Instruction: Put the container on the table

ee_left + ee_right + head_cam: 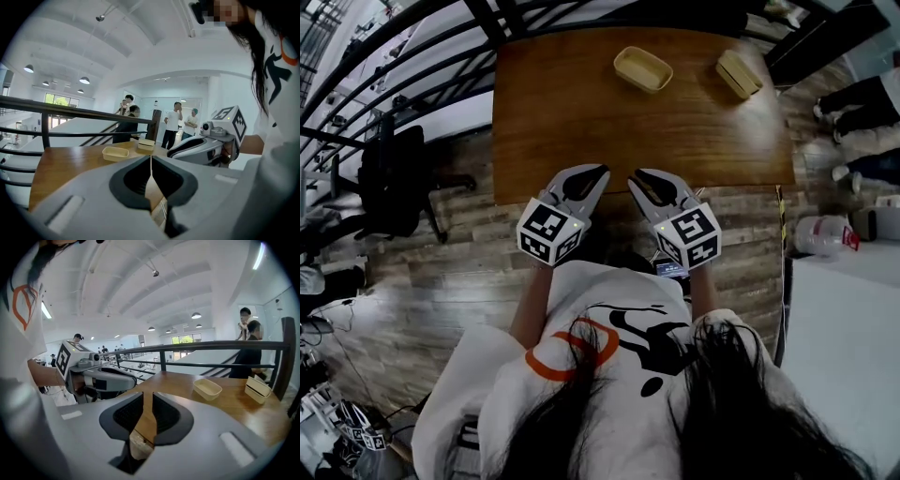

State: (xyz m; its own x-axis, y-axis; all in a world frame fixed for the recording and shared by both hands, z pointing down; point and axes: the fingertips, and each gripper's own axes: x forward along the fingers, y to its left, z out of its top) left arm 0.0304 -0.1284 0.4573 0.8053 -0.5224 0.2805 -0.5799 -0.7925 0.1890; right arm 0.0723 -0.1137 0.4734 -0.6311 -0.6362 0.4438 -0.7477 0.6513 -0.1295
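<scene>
An open cream container (643, 68) sits upright on the far part of the wooden table (581, 122); it also shows in the left gripper view (115, 153) and the right gripper view (207, 388). A second cream piece (739, 73) lies near the table's far right corner (146, 144) (258, 390). My left gripper (598, 172) (151, 158) is shut and empty, hovering at the table's near edge. My right gripper (637, 176) (144, 393) hangs beside it, jaws together with only a thin slit, holding nothing. Both are far short of the container.
A black railing (412, 66) runs along the table's left and far sides. A black chair (398, 178) stands on the floor to the left. A water jug (825, 234) and a white surface (844, 347) are at the right. People stand beyond the table (172, 123).
</scene>
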